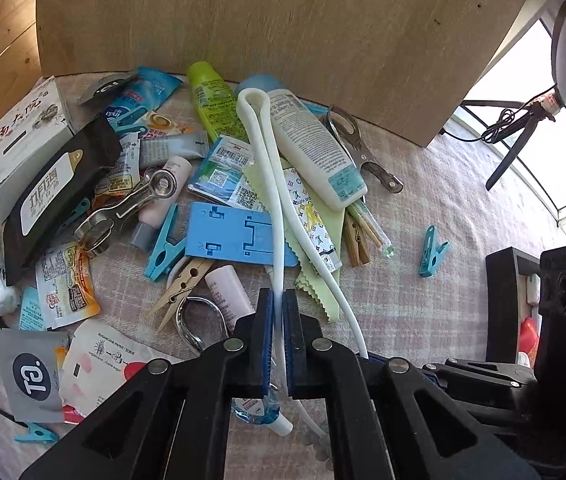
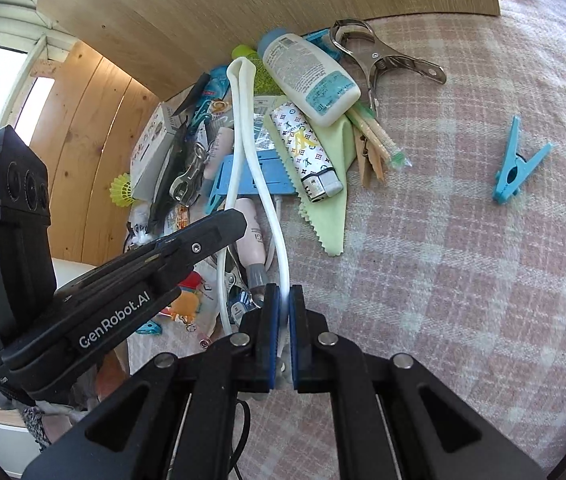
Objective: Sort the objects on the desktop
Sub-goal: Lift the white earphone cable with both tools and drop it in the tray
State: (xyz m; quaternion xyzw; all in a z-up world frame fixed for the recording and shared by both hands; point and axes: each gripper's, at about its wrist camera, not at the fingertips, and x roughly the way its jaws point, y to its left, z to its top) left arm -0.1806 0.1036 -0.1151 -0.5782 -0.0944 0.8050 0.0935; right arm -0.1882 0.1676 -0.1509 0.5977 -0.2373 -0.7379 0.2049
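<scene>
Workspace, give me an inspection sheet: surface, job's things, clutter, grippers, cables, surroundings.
Surface: pink plaid cloth, mostly bare on the right-wrist view's right side.
Job's things: white cable looped over the pile; white bottle; lone blue clothespin lying apart.
Clutter: sachets, tubes, pegs, metal clamp, patterned lighter on a green cloth.
Grippers: left hand-held gripper shut on the white cable; right hand-held gripper shut on the same cable's other strand.
Cables: black lead near the ring light stand.
Surroundings: wooden board behind the pile; window.
</scene>
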